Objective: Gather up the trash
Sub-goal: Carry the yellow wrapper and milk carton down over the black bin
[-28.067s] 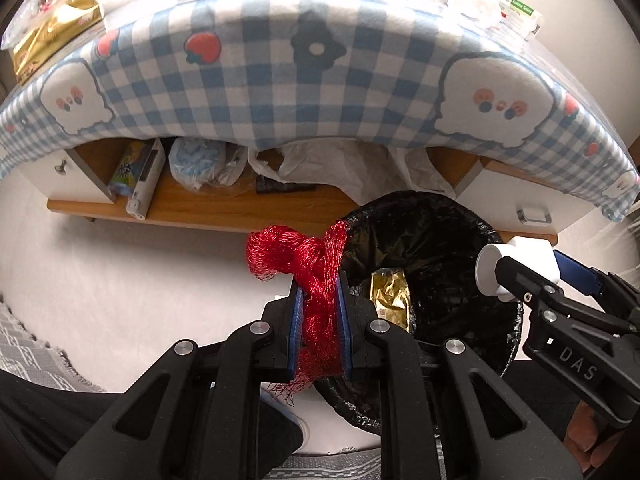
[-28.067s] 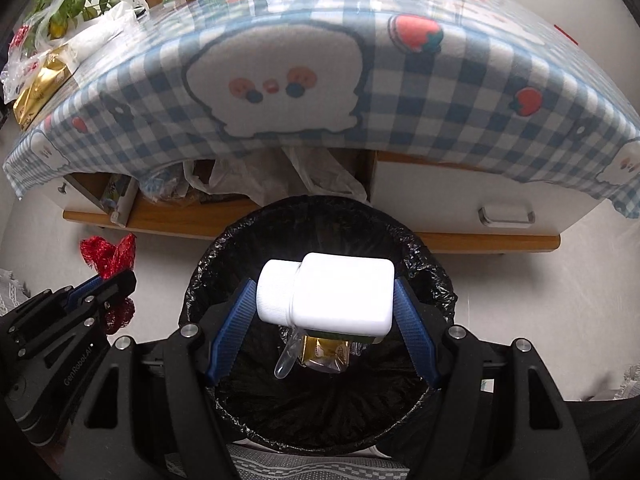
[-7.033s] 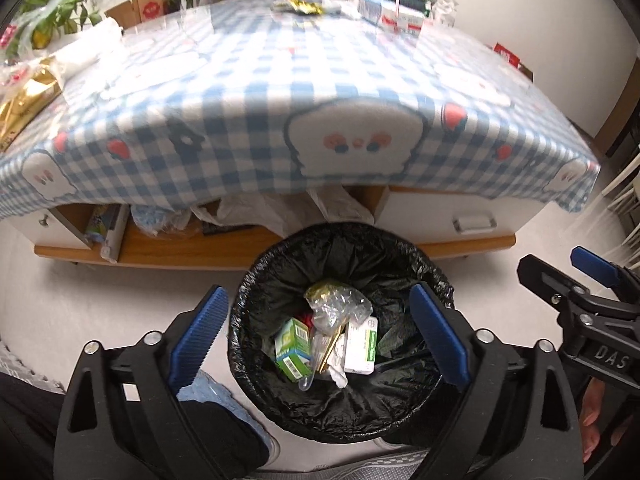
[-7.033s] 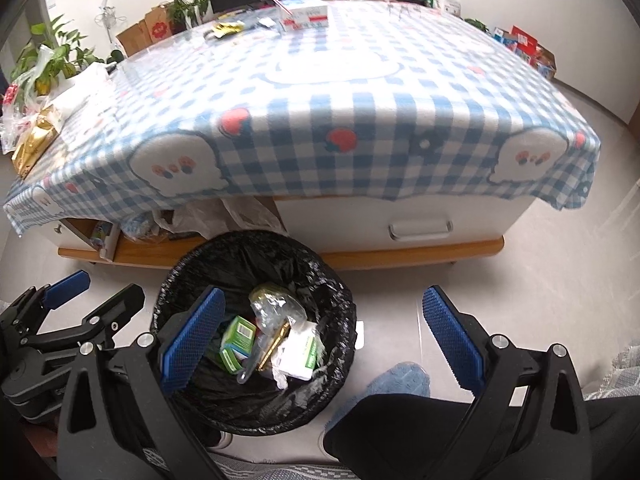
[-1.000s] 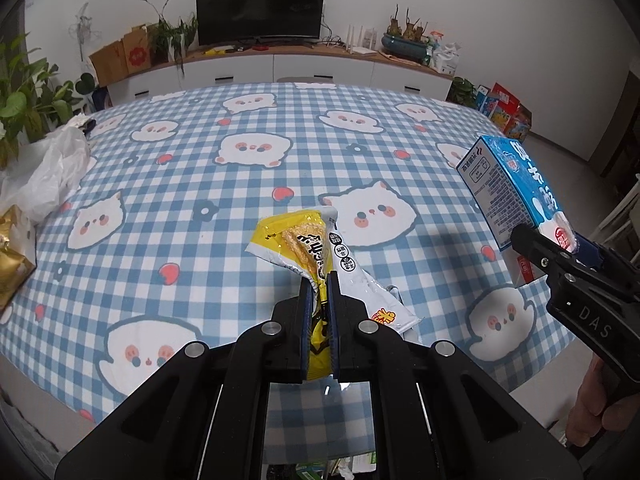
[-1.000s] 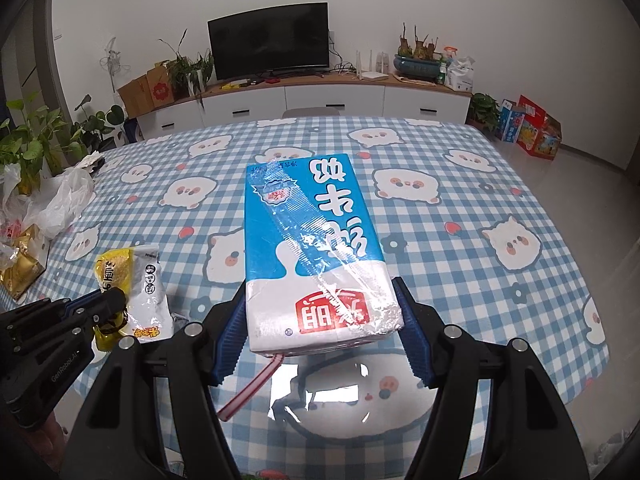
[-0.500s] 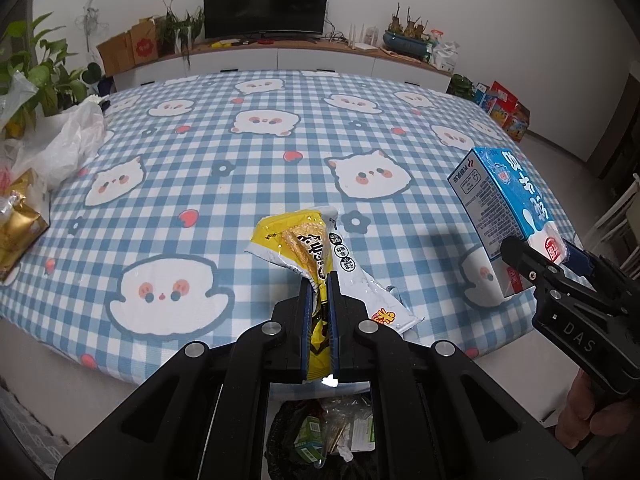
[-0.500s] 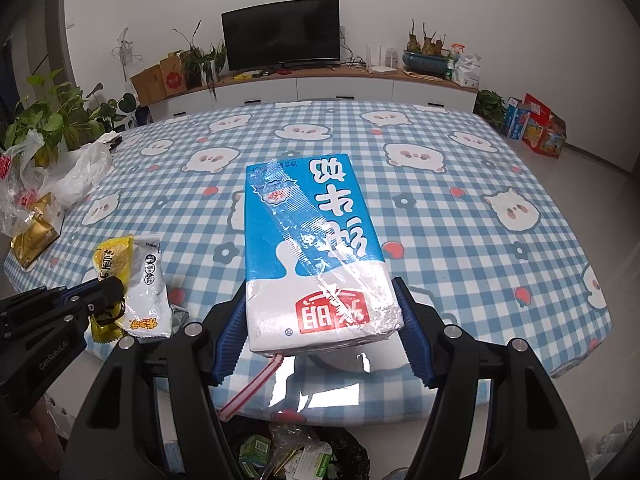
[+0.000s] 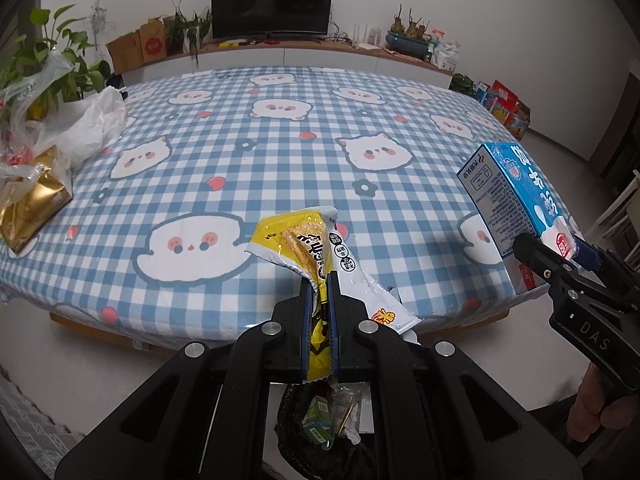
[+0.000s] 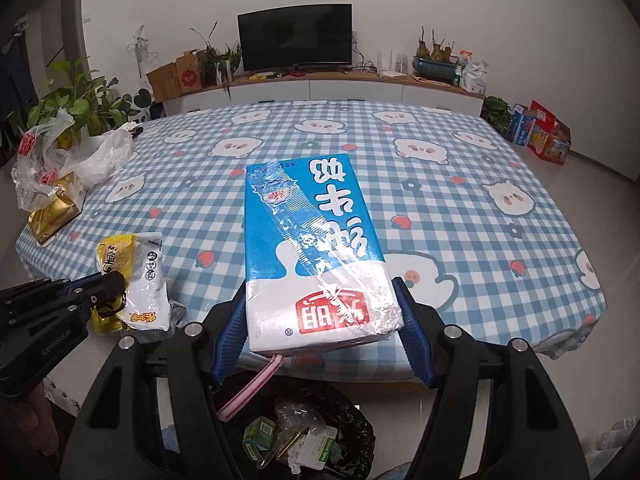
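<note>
The left claw (image 9: 319,280) is clamped tight on a yellow and white wrapper (image 9: 316,248). The wrapper looks thin, light and crinkly. It bends and flops, so it is best pinched flat in the middle, as it is now. It looks shiny, so it may slide if the pinch gets loose. Dark letters and small round marks show on it, but they are too small to read.

The right claw (image 10: 320,320) is clamped on the two sides of a blue and white carton (image 10: 316,248), near its lower end. The carton is stiff and boxy. I think it is light if it is empty. Its clear film (image 10: 316,240) looks slick, so a hold on the flat sides is best. Big white Chinese letters and a red stamp are on its front, upside down from here. A striped straw (image 10: 250,386) hangs under it.

Both things are up in the air above the bin (image 10: 352,412), just in front of the desk (image 9: 280,128). The bin's black bag holds small boxes, one green (image 10: 256,440). "DAS" is on the right claw's side, and "GenRobot.AI" on the left one.
</note>
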Action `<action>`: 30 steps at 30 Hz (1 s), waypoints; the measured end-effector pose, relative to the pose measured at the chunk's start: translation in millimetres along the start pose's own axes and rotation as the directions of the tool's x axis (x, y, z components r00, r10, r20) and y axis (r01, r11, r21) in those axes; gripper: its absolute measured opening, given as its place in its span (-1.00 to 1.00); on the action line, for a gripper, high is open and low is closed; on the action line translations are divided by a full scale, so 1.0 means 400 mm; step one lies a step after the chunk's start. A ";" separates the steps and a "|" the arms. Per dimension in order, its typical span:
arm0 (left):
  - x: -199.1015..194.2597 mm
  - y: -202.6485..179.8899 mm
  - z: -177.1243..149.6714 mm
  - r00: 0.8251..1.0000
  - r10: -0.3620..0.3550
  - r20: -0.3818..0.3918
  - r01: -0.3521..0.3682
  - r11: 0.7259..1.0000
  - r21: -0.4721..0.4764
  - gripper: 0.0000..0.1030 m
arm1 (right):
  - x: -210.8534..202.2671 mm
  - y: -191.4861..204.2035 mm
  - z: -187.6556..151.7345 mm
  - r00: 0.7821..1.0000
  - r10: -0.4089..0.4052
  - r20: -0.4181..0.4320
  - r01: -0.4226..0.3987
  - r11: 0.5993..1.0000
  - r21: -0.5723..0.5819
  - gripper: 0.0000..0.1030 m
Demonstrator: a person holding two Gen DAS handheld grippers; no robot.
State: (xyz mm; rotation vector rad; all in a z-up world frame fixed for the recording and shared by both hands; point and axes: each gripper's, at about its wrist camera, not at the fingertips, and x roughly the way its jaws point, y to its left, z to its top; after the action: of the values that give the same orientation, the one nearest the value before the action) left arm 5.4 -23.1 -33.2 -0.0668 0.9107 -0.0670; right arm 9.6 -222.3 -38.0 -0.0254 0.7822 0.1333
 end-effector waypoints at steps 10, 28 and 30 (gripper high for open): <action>-0.070 0.009 -0.094 1.000 -0.004 0.004 0.004 1.000 -0.016 -0.88 | -0.062 0.024 -0.069 1.000 0.028 -0.006 -0.028 0.999 0.014 0.23; -0.060 0.056 -0.280 0.997 0.016 -0.071 -0.021 0.997 -0.070 -0.88 | -0.065 0.056 -0.223 0.995 0.044 -0.085 -0.043 0.999 0.013 0.23; -0.047 0.058 -0.293 0.996 0.024 -0.082 -0.030 0.997 -0.072 -0.88 | -0.058 0.062 -0.240 0.994 0.048 -0.097 -0.047 0.999 0.007 0.23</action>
State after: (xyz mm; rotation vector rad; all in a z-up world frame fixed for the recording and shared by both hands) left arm -98.0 -1.9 -92.0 -0.1205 0.9945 -0.0111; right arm -77.1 -207.3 -89.1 -0.0085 0.8803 0.1765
